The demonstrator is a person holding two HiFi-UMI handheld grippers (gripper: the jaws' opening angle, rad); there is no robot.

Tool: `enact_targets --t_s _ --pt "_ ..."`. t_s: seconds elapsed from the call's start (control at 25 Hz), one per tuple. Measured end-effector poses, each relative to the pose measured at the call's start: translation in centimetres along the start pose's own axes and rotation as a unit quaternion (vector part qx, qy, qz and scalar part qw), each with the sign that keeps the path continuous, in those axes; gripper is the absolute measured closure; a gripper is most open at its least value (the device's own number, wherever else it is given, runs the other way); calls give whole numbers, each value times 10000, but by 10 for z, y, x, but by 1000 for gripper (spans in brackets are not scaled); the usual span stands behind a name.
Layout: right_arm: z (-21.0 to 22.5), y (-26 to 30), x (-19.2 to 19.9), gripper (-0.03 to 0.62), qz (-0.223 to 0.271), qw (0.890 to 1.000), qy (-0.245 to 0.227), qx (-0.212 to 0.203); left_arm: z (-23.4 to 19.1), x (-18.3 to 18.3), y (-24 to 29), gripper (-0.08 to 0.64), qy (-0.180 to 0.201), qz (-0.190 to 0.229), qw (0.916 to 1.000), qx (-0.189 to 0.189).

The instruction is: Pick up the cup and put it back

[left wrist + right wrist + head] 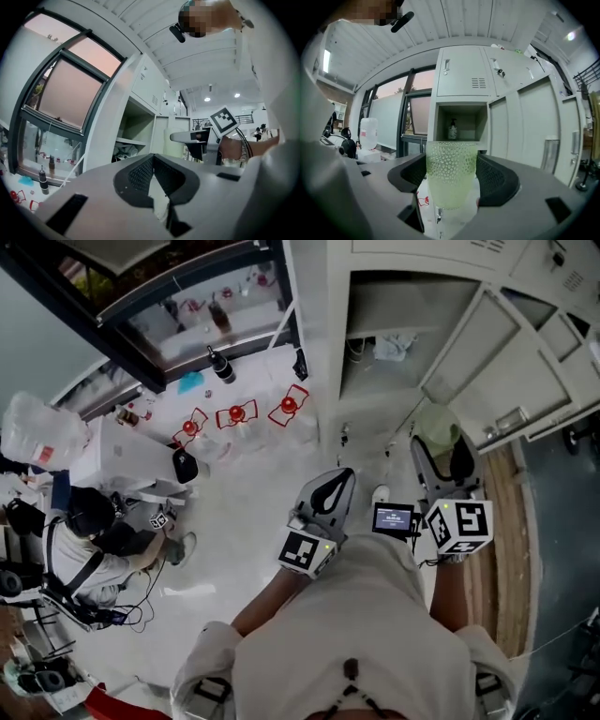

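Note:
In the right gripper view a pale green dimpled glass cup [451, 172] stands upright between the black pads, and my right gripper [452, 180] is shut on it. The head view shows that cup [435, 426] at the tip of my right gripper [439, 454], in front of the white locker [394, 362]. An open locker compartment [459, 117] with a pump bottle [452, 130] lies straight beyond the cup. My left gripper [328, 488] hangs to the left of the right one. Its pads [140, 173] meet with nothing between them.
Open locker doors [487, 362] stick out on the right. On the floor at the left lie three red-framed markers [236, 415] and a dark bottle [221, 365] stands by the window. A person [84, 540] sits at the far left. A water jug [368, 133] stands by the window.

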State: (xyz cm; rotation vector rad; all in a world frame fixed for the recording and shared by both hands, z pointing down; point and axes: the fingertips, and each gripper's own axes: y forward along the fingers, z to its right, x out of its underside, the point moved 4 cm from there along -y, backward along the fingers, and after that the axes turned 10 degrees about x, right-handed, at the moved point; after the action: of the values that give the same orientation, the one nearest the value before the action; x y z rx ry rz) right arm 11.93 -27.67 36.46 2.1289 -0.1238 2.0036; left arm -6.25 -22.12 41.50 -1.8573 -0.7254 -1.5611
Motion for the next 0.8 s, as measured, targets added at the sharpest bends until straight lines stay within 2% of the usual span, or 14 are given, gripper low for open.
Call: enact_targets --t_s 0.28,0.56,0.8 --pt "18 -66 27 250 -345 9975 117 606 29 16 20 552 -77 -189 9972 716" --pt "35 -119 58 250 -440 9908 518 1168 59 26 41 551 -144 -361 9916 1232" --pt "31 -142 83 250 -592 9864 772 1323 69 33 39 552 -200 -439 9898 1341"
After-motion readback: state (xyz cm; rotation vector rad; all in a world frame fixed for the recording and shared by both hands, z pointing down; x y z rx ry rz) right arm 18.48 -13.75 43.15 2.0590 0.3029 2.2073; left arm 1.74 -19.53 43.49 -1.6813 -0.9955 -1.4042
